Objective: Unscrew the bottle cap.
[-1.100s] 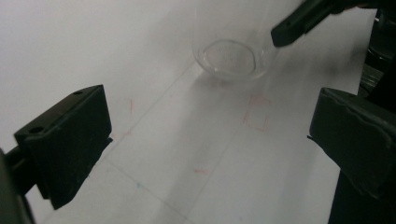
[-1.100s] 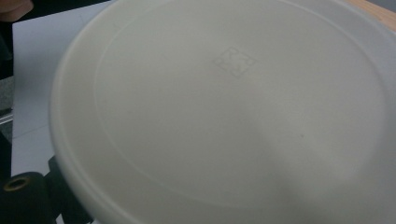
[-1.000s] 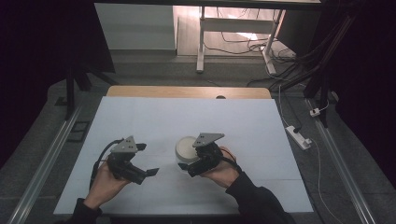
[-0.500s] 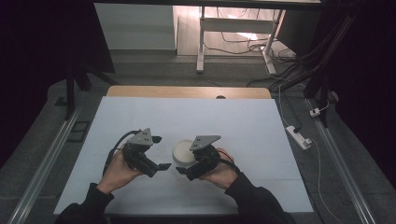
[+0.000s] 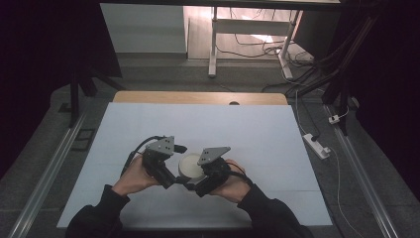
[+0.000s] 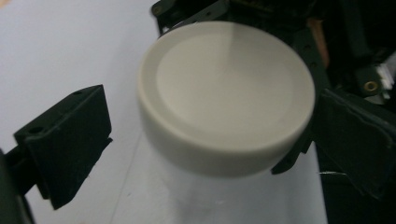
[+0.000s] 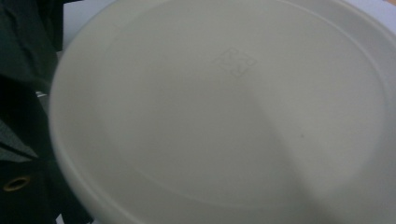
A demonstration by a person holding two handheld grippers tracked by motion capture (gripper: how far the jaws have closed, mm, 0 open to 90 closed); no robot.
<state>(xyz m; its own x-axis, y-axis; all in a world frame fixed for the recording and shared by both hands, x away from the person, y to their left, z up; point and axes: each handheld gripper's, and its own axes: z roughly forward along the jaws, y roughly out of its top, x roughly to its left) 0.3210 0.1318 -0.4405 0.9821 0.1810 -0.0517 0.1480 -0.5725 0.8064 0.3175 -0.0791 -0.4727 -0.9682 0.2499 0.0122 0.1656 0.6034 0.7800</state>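
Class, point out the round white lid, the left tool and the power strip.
Round white lid [image 6: 224, 93], left gripper view, flat top.
Left tool [image 5: 184, 182], high view, between its fingertips.
White power strip [image 5: 315, 145], high view, its body.

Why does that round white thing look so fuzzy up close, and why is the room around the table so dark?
Left gripper view: the round cream-white lid is soft-edged, slightly blurred. Right gripper view: it sits too near the lens, so its surface is out of focus, crossed by a faint shadow. High view: light falls on the pale table; the surroundings stay black.
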